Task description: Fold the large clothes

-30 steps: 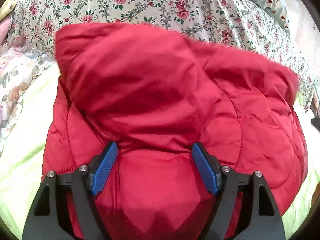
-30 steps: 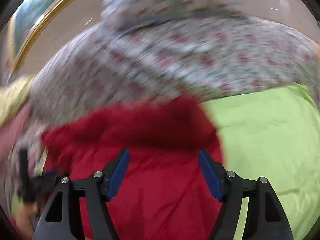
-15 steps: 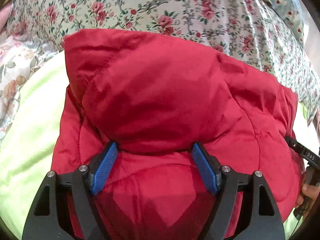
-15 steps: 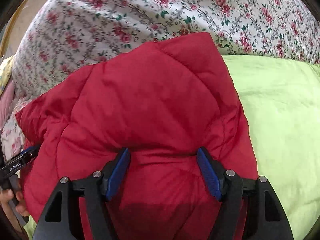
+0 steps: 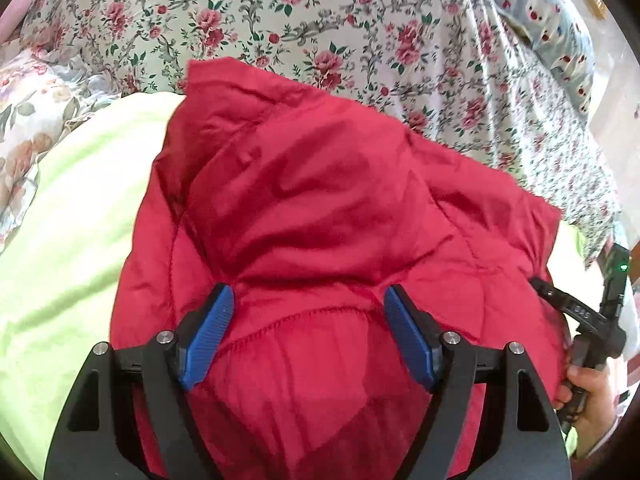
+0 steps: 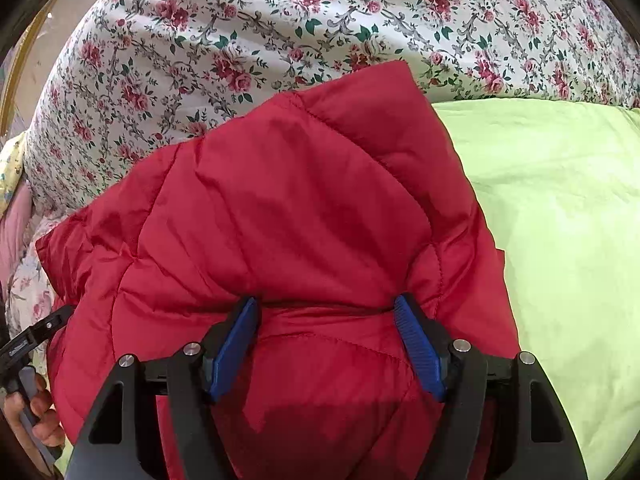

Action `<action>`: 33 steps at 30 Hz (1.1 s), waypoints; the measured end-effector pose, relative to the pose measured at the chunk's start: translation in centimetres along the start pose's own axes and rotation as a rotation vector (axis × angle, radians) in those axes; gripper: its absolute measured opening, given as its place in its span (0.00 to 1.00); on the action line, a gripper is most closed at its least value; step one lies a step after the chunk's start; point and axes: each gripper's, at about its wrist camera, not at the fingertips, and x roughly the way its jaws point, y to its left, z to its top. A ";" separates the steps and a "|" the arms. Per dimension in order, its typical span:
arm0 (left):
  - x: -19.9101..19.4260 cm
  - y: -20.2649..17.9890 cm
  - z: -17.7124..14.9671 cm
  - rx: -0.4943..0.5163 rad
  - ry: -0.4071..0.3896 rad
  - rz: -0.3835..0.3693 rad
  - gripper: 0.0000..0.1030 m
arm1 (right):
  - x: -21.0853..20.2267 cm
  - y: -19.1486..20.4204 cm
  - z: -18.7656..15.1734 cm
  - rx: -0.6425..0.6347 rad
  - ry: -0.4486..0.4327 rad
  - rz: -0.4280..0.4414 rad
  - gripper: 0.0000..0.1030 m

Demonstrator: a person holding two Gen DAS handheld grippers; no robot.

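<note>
One red jacket [image 5: 320, 208] (bundled, axis unclear).

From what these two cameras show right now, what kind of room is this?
Most likely a bedroom. The red quilted jacket lies on a soft light green cover, a floral bedspread is bunched up behind it, and what looks like a patterned pillow sits at the far right.

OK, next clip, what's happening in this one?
A person is folding a puffy red jacket on a bed, with a handheld gripper in each hand. The jacket lies doubled over on a lime-green blanket, with a floral quilt behind it. The left gripper and right gripper each straddle the thick near fold, blue pads wide apart; whether they are pinching it is hard to tell.
</note>
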 end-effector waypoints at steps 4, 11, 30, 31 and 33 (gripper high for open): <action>-1.7 0.5 -0.6 -0.013 -0.010 -0.020 0.76 | -1.2 0.7 -0.3 -0.021 -0.012 -0.015 0.72; -3.9 2.0 -1.3 -0.043 -0.050 -0.046 0.76 | -3.8 0.7 -1.0 -0.021 -0.024 -0.005 0.74; -5.2 7.2 -1.9 -0.166 -0.090 -0.063 0.80 | -8.3 -3.9 -2.6 0.044 -0.054 -0.013 0.81; -5.0 7.6 -2.1 -0.179 -0.085 -0.067 0.80 | -8.2 -4.4 -2.7 0.057 -0.047 -0.013 0.81; -4.5 8.6 -2.3 -0.219 -0.072 -0.082 0.80 | -7.6 -5.5 -3.1 0.101 -0.024 0.004 0.81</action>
